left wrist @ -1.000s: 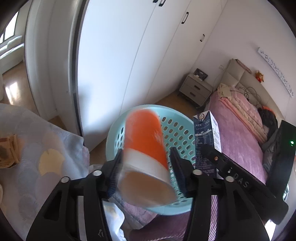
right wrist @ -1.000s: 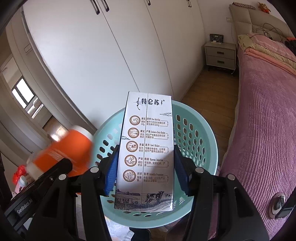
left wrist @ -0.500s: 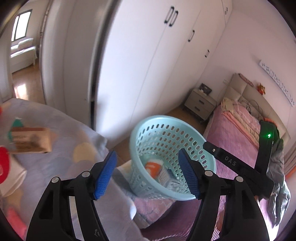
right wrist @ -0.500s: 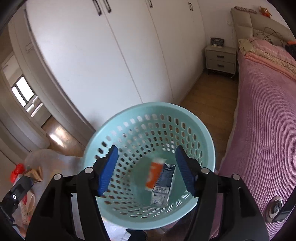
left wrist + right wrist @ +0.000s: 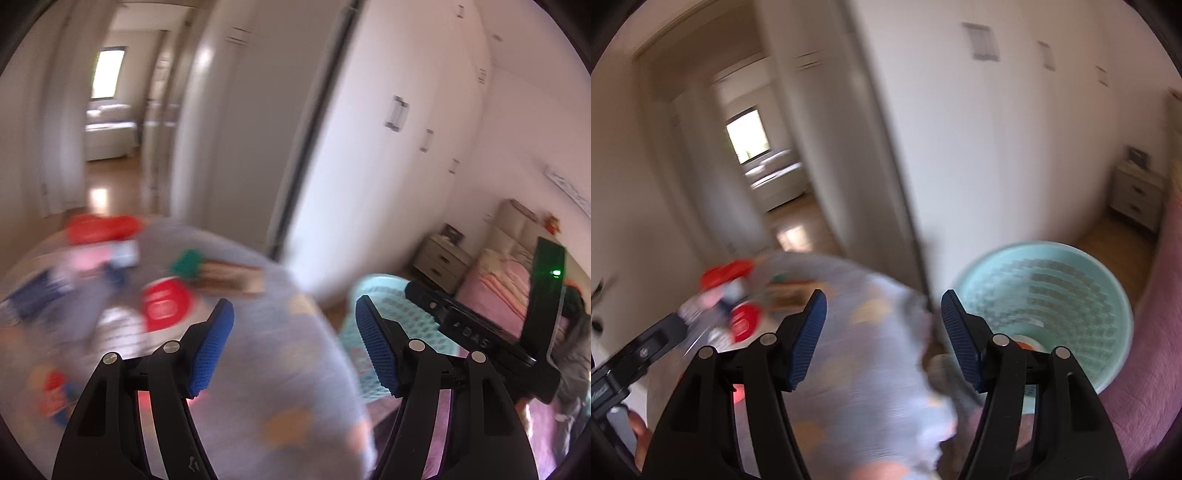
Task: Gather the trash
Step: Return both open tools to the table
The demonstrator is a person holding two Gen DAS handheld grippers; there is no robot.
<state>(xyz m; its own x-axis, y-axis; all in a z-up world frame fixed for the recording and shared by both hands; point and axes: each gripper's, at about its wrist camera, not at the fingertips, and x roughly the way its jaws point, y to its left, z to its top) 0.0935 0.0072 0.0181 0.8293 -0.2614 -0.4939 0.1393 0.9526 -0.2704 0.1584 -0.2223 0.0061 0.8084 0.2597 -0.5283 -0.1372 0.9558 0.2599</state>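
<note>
The left gripper and right gripper are held wide apart, gripping nothing. The teal laundry basket (an orange cup glimpsed inside) is seen right of the cloth-covered table, where blurred red litter lies.

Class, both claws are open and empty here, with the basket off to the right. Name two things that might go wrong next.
1. The view is blurred, so the left claw may misjudge the crowded items like the red lid and knock them.
2. The basket stands by the cloth edge; the right claw might bump it.
</note>
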